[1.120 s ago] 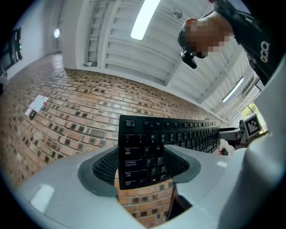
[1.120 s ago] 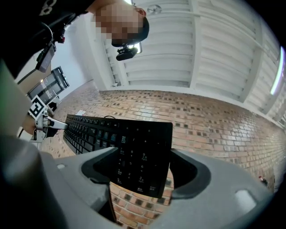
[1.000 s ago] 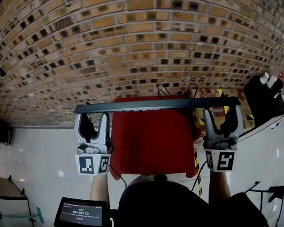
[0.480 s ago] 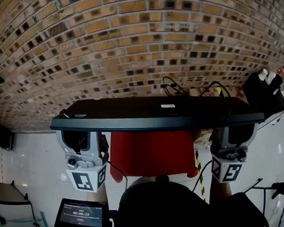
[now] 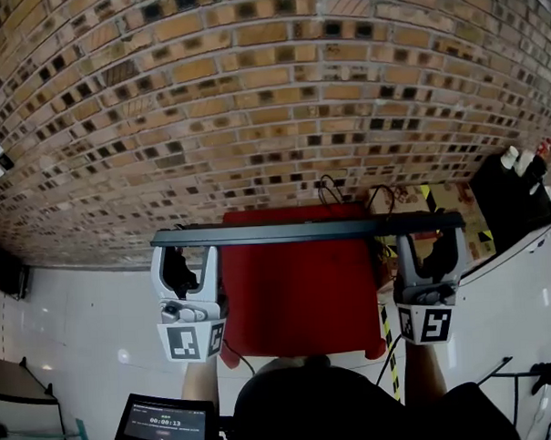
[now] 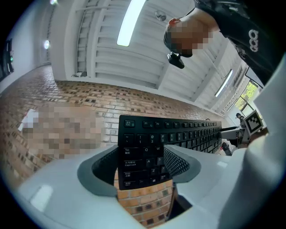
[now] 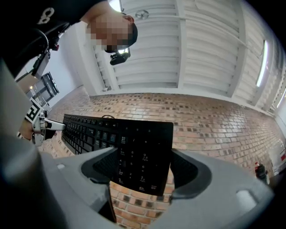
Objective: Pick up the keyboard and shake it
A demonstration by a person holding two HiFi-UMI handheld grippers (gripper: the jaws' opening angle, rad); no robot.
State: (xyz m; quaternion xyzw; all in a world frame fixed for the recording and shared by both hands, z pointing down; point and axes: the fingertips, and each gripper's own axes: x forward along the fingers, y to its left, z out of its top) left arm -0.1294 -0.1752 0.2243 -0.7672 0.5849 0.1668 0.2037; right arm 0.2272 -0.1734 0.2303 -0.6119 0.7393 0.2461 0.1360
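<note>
A black keyboard (image 5: 303,230) hangs in the air above a red table (image 5: 302,295), seen edge-on as a thin level bar in the head view. My left gripper (image 5: 184,255) is shut on its left end and my right gripper (image 5: 430,244) is shut on its right end. In the left gripper view the keyboard (image 6: 147,147) stands between the jaws with its keys toward the camera, pressed by the left gripper (image 6: 140,167). The right gripper view shows the keyboard's number-pad end (image 7: 138,152) clamped in the right gripper (image 7: 145,167). A black cable (image 5: 333,189) trails from the keyboard's far side.
A brick wall (image 5: 252,97) fills the far side. A black box (image 5: 511,190) sits at the right on a white surface. A small screen (image 5: 166,422) is at the bottom left. A yellow-black striped strip (image 5: 386,324) runs by the red table's right edge.
Half a second ago the keyboard was raised toward the head camera with its underside showing. It has dropped back and turned edge-on, about where it was a second ago. Both grips unchanged.
</note>
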